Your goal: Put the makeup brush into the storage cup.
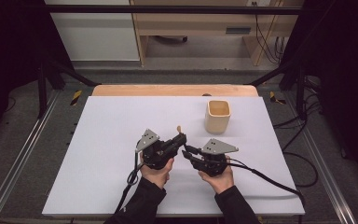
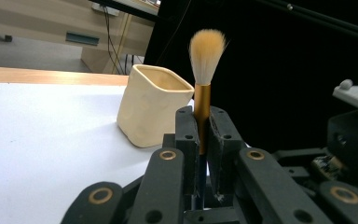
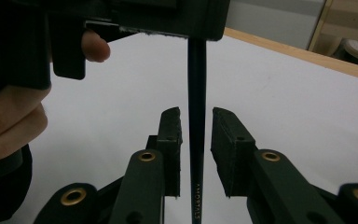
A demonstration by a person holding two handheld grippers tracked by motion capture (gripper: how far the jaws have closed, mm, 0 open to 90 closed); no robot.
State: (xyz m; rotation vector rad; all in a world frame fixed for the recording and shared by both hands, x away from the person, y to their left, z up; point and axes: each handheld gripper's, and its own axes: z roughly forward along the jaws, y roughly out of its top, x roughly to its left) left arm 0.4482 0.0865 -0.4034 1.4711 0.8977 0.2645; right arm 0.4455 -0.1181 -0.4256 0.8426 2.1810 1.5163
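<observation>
A brush with tan bristles [image 2: 207,49], a gold ferrule and a dark handle [image 3: 196,140] stands upright in my left gripper [image 2: 204,126], which is shut on it just below the ferrule. In the high view the brush tip [image 1: 179,129] pokes up above the left gripper [image 1: 182,138] at mid-table. My right gripper [image 3: 196,116] is open, its jaws on either side of the lower handle, with a gap on the right side. From above, the right gripper [image 1: 186,150] sits just right of and below the left one. A cream square cup [image 1: 218,115] stands behind them.
The cup [image 2: 154,105] is empty and close behind the brush, slightly left in the left gripper view. A white board [image 1: 112,140] covers the table, with a wooden edge [image 1: 168,90] at the back. A hand [image 3: 9,116] holding the left gripper is at the left.
</observation>
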